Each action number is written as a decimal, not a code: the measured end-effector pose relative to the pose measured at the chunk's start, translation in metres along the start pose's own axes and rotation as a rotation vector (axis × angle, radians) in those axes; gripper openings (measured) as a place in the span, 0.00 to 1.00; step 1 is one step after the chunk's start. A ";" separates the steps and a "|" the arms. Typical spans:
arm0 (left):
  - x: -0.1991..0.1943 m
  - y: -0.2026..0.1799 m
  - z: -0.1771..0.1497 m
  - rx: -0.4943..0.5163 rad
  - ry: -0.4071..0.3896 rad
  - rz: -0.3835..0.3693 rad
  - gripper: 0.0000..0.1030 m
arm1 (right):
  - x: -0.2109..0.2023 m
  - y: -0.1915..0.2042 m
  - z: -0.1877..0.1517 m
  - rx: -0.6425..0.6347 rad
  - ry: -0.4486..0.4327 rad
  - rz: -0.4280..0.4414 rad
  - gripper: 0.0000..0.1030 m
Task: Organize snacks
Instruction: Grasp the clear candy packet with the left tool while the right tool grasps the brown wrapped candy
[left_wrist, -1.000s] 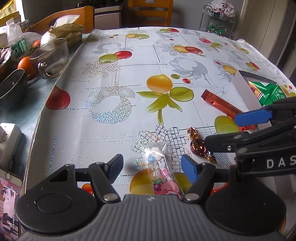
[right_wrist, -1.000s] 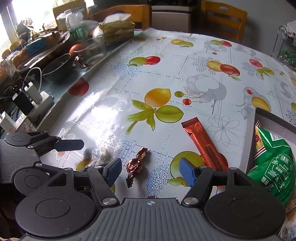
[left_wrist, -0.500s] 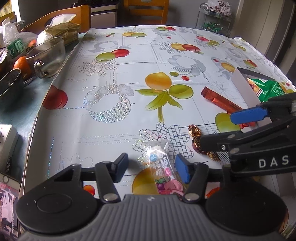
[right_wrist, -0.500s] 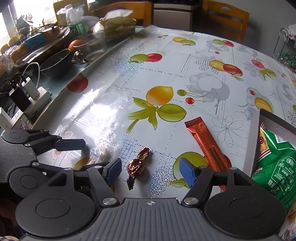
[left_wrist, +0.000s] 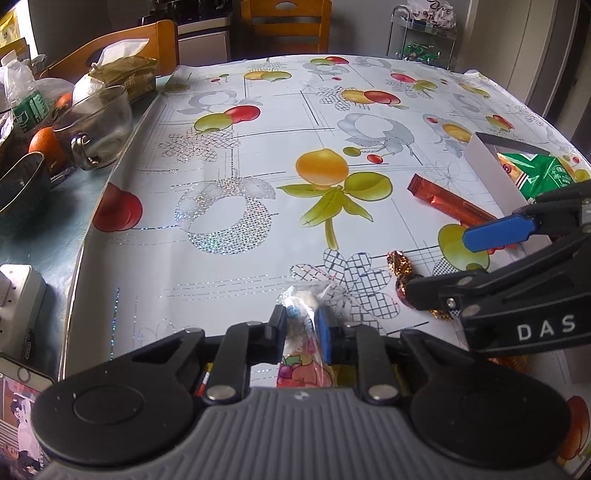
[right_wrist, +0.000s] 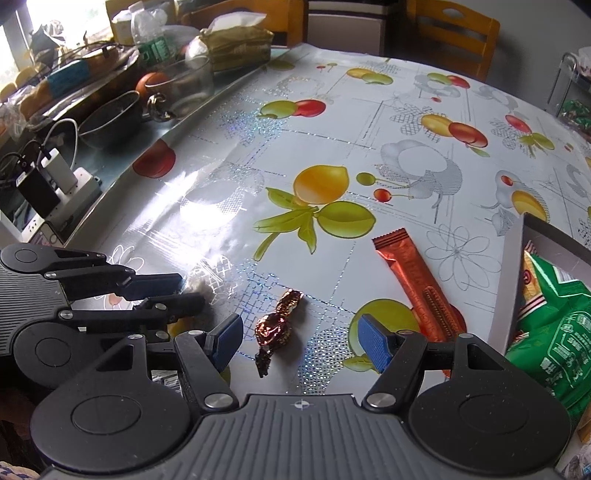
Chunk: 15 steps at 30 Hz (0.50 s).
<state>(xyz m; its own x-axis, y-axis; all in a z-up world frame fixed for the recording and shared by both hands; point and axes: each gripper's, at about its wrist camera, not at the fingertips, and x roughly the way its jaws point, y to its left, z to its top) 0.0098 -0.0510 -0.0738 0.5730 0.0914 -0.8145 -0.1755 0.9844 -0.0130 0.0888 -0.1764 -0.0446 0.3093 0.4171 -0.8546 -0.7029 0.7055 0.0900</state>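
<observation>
Across the tabletop spreads a glossy white oilcloth printed with fruit, its left edge curling just short of a strip of bare blue-grey surface crowded with a clear glass mug, an orange and a white power strip. Most of the cloth's middle and far end lies bare, with open room toward the far edge. At the right edge sits a white cardboard box holding a green snack bag. Just beside its wall lies a long copper-orange foil stick packet. Near the front edge, the right gripper hangs with its blue pads spread wide on either side of a brown-gold foil twist candy, not touching it. Left of it, the left gripper is pressed together, pinching a small clear plastic candy packet with fruit print, which rests on the cloth at the front edge.
</observation>
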 end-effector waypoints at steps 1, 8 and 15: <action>-0.001 0.001 0.000 0.000 0.000 0.001 0.15 | 0.001 0.001 0.000 -0.002 0.003 0.002 0.67; -0.005 0.005 -0.001 -0.004 -0.011 0.010 0.15 | 0.009 0.008 0.001 -0.015 0.020 0.018 0.61; -0.009 0.006 -0.002 -0.006 -0.014 0.011 0.15 | 0.015 0.012 -0.001 -0.035 0.033 0.023 0.50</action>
<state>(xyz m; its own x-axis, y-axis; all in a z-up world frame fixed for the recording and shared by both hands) 0.0026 -0.0457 -0.0678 0.5820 0.1039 -0.8065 -0.1860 0.9825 -0.0077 0.0843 -0.1622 -0.0569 0.2724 0.4135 -0.8688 -0.7315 0.6755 0.0921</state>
